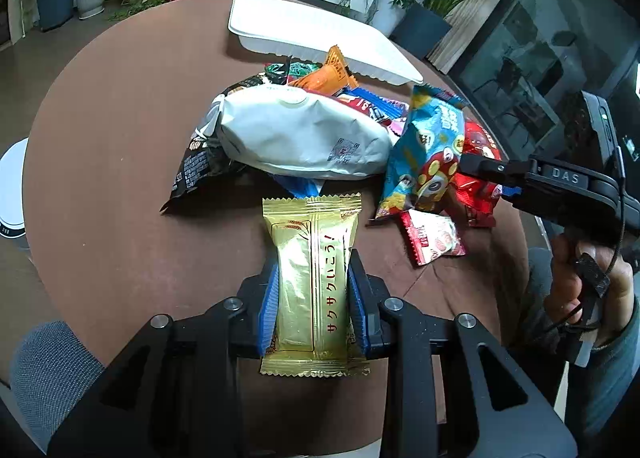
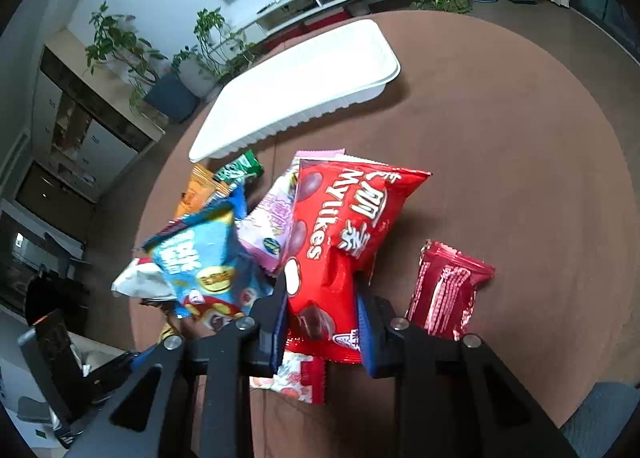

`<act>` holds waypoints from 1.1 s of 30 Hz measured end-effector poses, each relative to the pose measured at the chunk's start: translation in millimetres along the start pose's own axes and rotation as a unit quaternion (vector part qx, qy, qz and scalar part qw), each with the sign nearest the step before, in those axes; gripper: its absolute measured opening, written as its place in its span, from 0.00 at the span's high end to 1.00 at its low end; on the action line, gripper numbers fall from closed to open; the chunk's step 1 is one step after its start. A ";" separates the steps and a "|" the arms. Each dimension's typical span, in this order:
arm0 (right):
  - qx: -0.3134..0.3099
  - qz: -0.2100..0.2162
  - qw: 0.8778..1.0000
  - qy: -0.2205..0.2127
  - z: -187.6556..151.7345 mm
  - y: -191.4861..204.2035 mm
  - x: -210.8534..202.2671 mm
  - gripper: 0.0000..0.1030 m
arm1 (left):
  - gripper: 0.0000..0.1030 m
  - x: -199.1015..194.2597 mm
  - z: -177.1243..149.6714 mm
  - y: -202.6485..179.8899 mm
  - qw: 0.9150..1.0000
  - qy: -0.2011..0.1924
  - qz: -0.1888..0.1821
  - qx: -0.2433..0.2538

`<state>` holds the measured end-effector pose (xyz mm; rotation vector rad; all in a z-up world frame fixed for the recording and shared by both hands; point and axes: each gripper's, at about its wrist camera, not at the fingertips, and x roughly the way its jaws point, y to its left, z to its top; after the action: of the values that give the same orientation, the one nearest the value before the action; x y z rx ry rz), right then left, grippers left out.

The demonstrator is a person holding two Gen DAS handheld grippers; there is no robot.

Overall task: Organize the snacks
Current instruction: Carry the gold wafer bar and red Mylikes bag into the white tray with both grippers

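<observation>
Two snacks are in your grip, one per gripper. Your left gripper [image 1: 314, 298] is clamped on a gold wafer pack [image 1: 312, 282], its blue pads pressing both long sides, the pack pointing away over the brown table [image 1: 100, 218]. Your right gripper [image 2: 322, 322] is closed on a red Mylikes bag [image 2: 340, 242], pinched at its lower part and lifted above a small red-and-white packet [image 2: 298, 378]. Just right of that bag a dark red wafer pack [image 2: 448, 290] lies alone on the table. To its left a blue bag [image 2: 204, 270] leans against a pink packet [image 2: 272, 226]. Beyond the gold pack the pile spreads: a white pouch [image 1: 300, 134] atop a black bag [image 1: 196, 166], then an orange packet [image 1: 328, 74] and a green one [image 2: 240, 170]. Farthest, a white tray [image 2: 304, 86] sits near the table's far edge, just behind the pile.
</observation>
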<state>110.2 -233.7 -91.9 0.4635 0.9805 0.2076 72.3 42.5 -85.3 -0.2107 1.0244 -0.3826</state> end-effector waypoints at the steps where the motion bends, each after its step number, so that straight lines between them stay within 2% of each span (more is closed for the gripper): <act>1: 0.001 0.003 1.000 -0.003 -1.4 -0.1 -2.7 0.71 | 0.72 -0.7 0.4 0.2 1.000 0.000 -0.002 -0.001; 9: 0.016 0.045 0.999 -0.018 -5.2 -2.5 -25.2 0.71 | 0.72 -9.0 5.2 5.6 1.000 -0.008 -0.020 -0.012; 16: 0.021 0.062 0.997 -0.028 0.7 -8.3 -36.0 0.71 | 0.72 -32.8 14.9 21.5 0.998 -0.016 -0.048 -0.029; 20: 0.033 0.064 0.997 -0.037 10.8 -23.0 -44.0 0.71 | 0.72 -54.7 35.9 40.1 0.996 -0.036 -0.064 -0.047; 24: 0.044 0.049 0.996 -0.053 35.4 -44.8 -56.3 0.71 | 0.72 -77.3 76.1 62.2 0.995 -0.059 -0.063 -0.053; 28: 0.057 0.036 0.996 -0.067 69.8 -66.4 -64.8 0.71 | 0.72 -91.9 126.3 67.8 0.996 -0.062 -0.054 -0.033; 33: 0.044 0.025 0.996 -0.071 101.6 -68.4 -60.7 0.71 | 0.72 -92.2 159.1 60.2 0.997 -0.049 -0.066 0.001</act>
<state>159.5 -345.5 -30.6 0.5753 0.8413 0.1744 179.5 133.8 47.4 -0.2935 0.9158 -0.4884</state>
